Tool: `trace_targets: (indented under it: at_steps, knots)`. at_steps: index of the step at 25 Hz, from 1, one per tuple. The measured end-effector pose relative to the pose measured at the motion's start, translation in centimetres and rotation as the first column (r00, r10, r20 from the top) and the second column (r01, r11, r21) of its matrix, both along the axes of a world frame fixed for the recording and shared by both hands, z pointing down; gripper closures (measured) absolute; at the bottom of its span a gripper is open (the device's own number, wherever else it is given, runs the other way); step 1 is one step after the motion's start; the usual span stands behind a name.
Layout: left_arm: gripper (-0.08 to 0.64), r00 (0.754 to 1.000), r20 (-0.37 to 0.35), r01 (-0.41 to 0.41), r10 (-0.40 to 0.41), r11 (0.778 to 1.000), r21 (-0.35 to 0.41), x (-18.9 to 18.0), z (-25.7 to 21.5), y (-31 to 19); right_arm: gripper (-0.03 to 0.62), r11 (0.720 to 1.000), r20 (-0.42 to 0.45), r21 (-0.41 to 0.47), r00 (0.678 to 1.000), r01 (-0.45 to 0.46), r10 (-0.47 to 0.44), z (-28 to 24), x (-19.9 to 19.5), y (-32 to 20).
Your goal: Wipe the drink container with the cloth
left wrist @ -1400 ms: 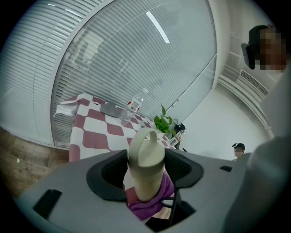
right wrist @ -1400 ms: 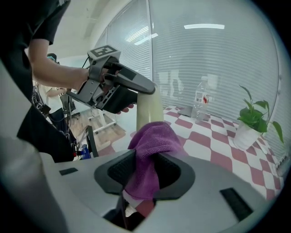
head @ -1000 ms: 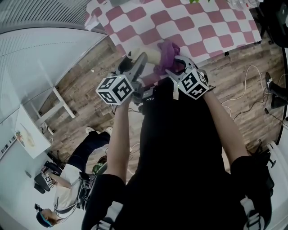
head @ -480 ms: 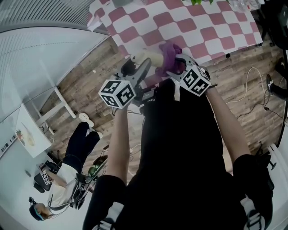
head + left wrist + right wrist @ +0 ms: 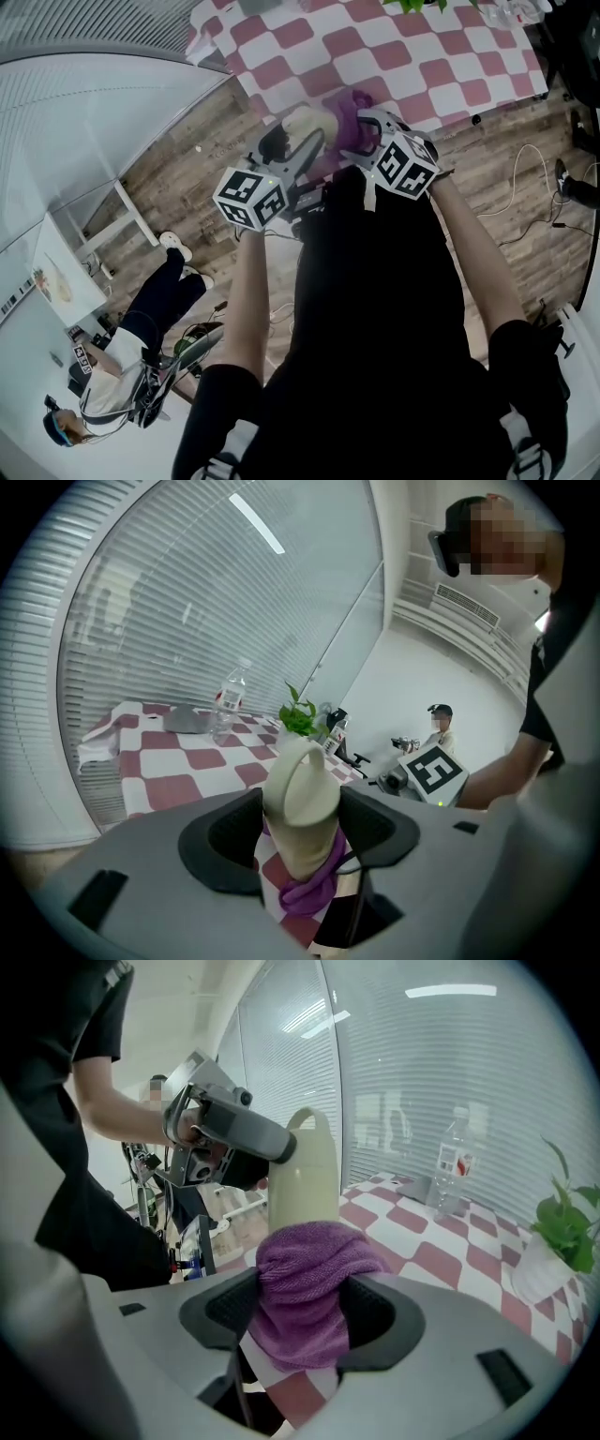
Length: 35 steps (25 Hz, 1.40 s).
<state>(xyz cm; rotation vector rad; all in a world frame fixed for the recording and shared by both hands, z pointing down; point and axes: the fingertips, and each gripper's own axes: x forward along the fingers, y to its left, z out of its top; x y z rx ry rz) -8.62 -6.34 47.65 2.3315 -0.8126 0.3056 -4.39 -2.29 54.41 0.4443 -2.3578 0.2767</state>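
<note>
The left hand-held gripper (image 5: 302,834) clamps the cream plastic drink container (image 5: 302,794) (loop handle up); the right hand-held gripper (image 5: 302,1324), its jaws just widening, grasps the bunched purple cloth (image 5: 302,1283) beside it.

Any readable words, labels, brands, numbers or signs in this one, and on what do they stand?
No text can be read.
Water bottle, red label: too blurred to read.
White panel, printed picture: too small to read.
Marker cubes: coded black-and-white squares, no letters.
</note>
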Motion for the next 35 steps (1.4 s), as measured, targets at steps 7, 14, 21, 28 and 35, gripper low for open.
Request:
trace_targets:
  at_steps: [7,14,21,28,35]
  knots:
    - [0.284,0.988,0.07,-0.141,0.136,0.986,0.083,1.0,-0.6,1.5,0.33,0.992,0.026,0.042,0.993,0.118,-0.119,-2.5,-0.8,0.2]
    - [0.284,0.968,0.13,-0.229,0.214,0.967,0.114,1.4,-0.7,2.4,0.327,0.971,-0.014,0.075,0.974,0.227,-0.227,-4.6,-1.4,0.2]
    - [0.285,0.927,0.213,-0.348,0.308,0.919,0.186,1.7,-1.2,3.7,0.322,0.946,-0.02,0.033,0.946,0.323,-0.322,-4.5,-1.5,1.2]
    - [0.285,0.902,0.265,-0.396,0.339,0.896,0.2,1.5,-1.0,4.5,0.313,0.936,0.023,-0.029,0.936,0.351,-0.35,-3.1,-1.5,1.8]
    - [0.285,0.901,0.283,-0.392,0.331,0.899,0.198,0.7,-0.8,4.9,0.295,0.921,0.067,-0.134,0.93,0.367,-0.361,-0.8,-1.5,2.0]
